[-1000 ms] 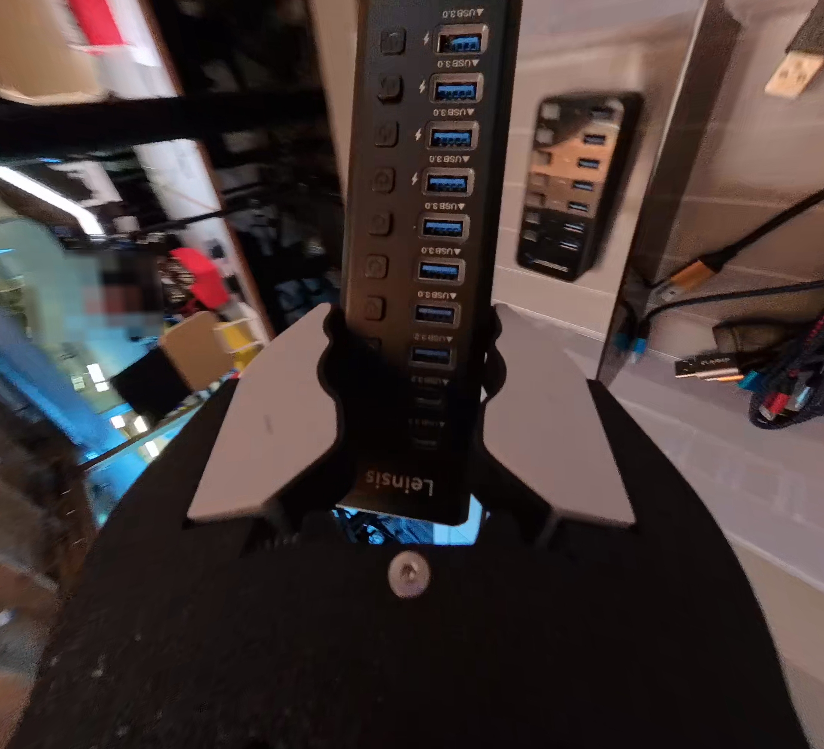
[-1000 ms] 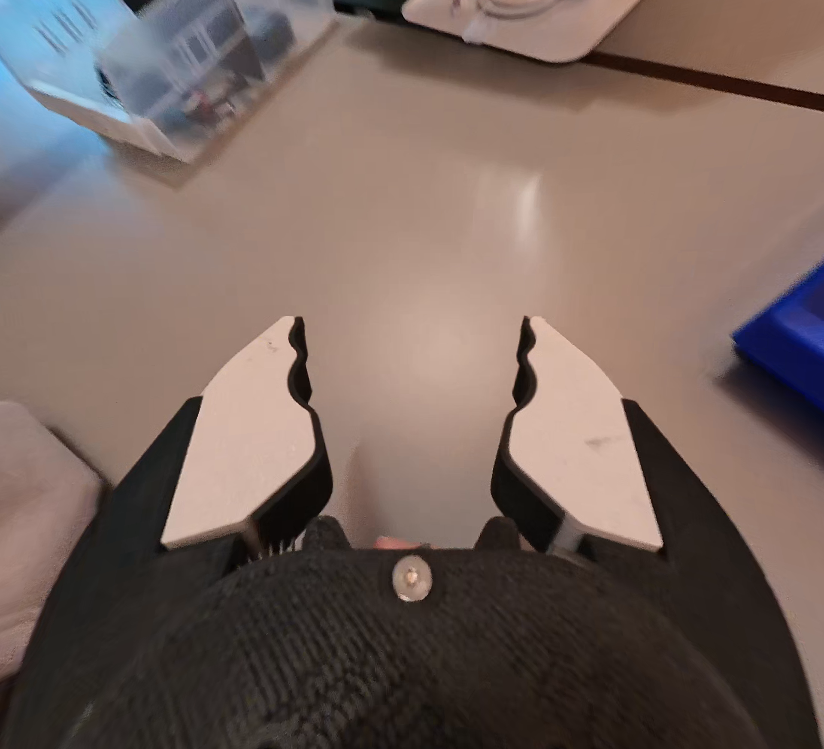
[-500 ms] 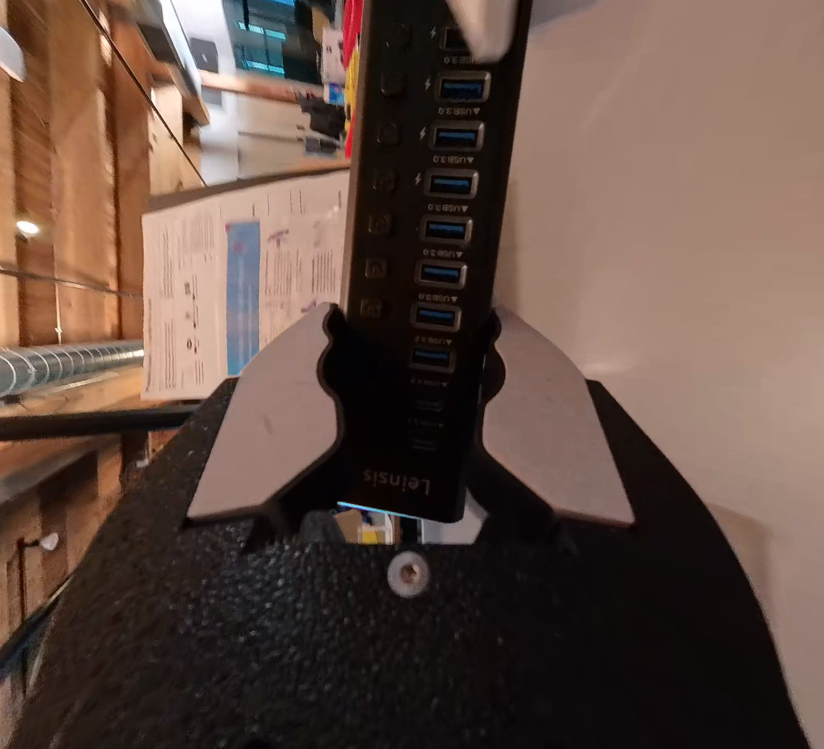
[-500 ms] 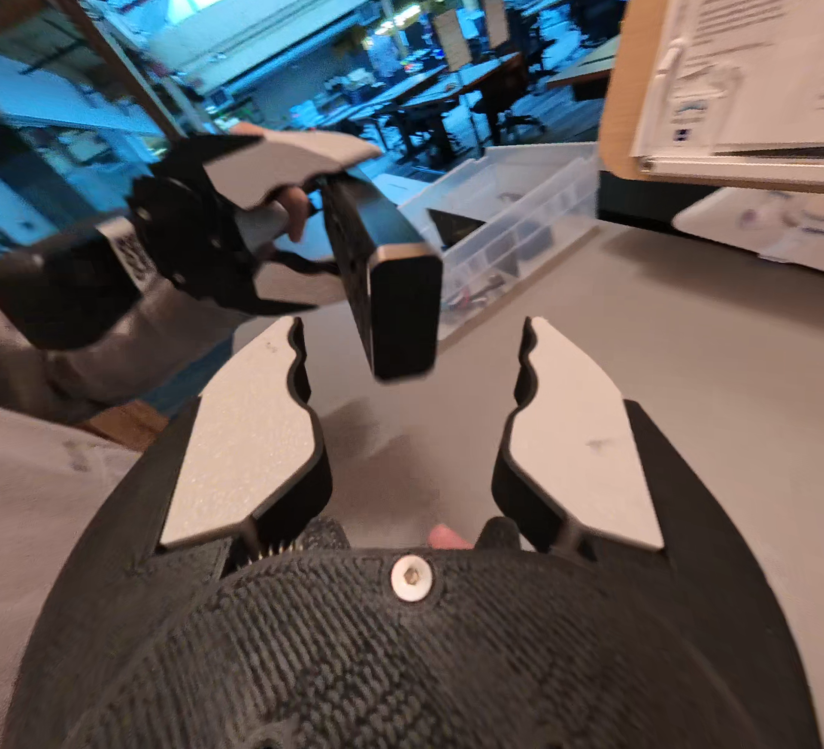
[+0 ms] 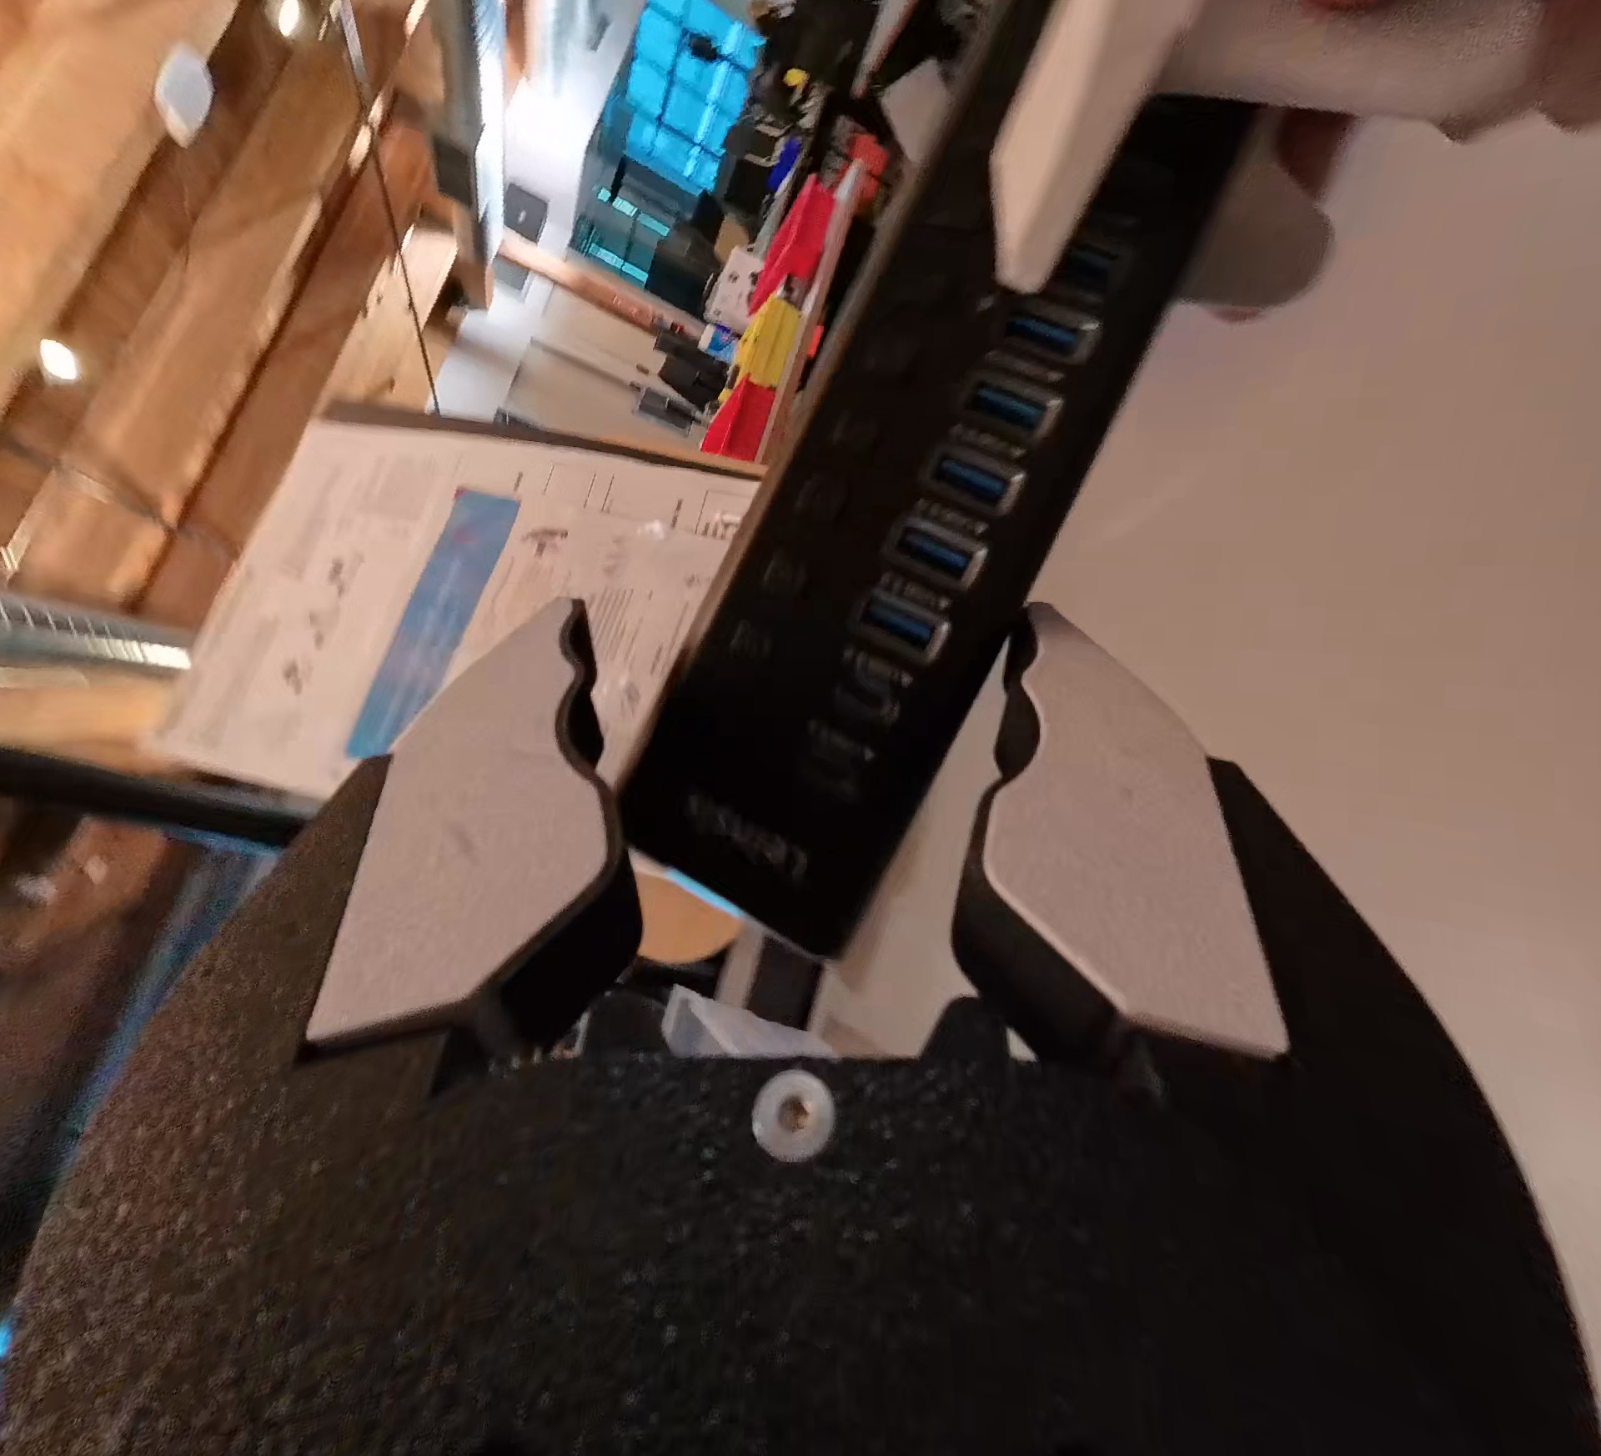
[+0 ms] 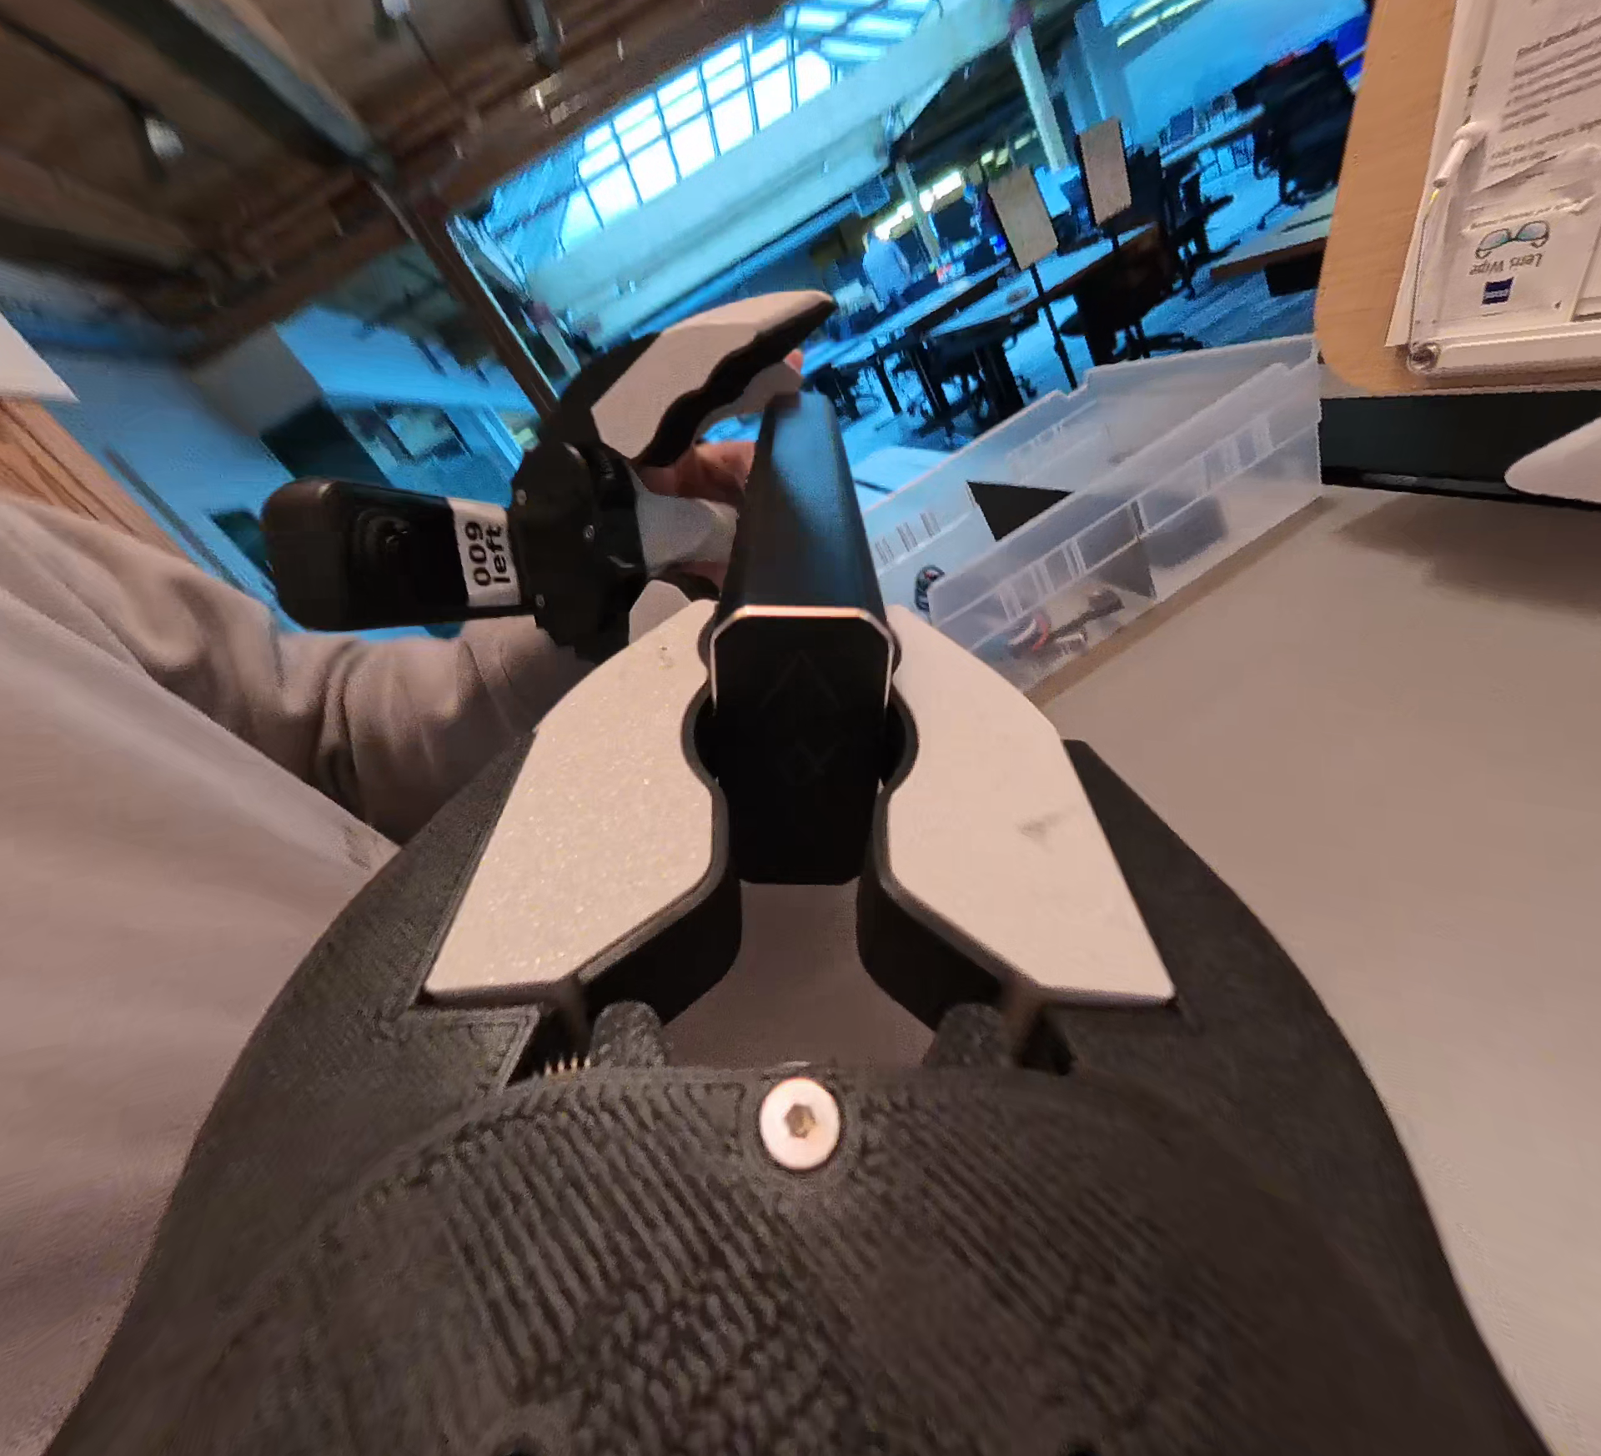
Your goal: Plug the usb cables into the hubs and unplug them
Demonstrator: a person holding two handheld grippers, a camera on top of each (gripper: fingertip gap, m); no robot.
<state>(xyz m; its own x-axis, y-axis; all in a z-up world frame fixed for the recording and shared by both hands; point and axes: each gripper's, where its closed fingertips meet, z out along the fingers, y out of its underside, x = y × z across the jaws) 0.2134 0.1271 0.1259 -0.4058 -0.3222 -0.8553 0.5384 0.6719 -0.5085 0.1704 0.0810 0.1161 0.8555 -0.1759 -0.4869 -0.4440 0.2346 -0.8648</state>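
Observation:
A long black USB hub (image 5: 875, 635) with a row of blue ports is held up in the air. My left gripper (image 5: 801, 626) is open, and the hub's near end stands tilted between its spread fingers. The right gripper's white finger (image 5: 1092, 71) covers the hub's far end. In the right wrist view my right gripper (image 6: 801, 635) is shut on the hub's end (image 6: 801, 739). The left gripper (image 6: 806, 340) shows farther off at the hub's other end. No USB cables are in view.
A grey table (image 6: 1386, 808) lies below to the right. A clear plastic organiser box (image 6: 1126, 513) stands at its far edge. A wooden board with papers (image 6: 1473, 115) is at the upper right. A person's grey sleeve (image 6: 173, 721) fills the left.
My right gripper has closed on the hub's end. My left gripper has opened and let go of the hub, which now leans to the right between its fingers.

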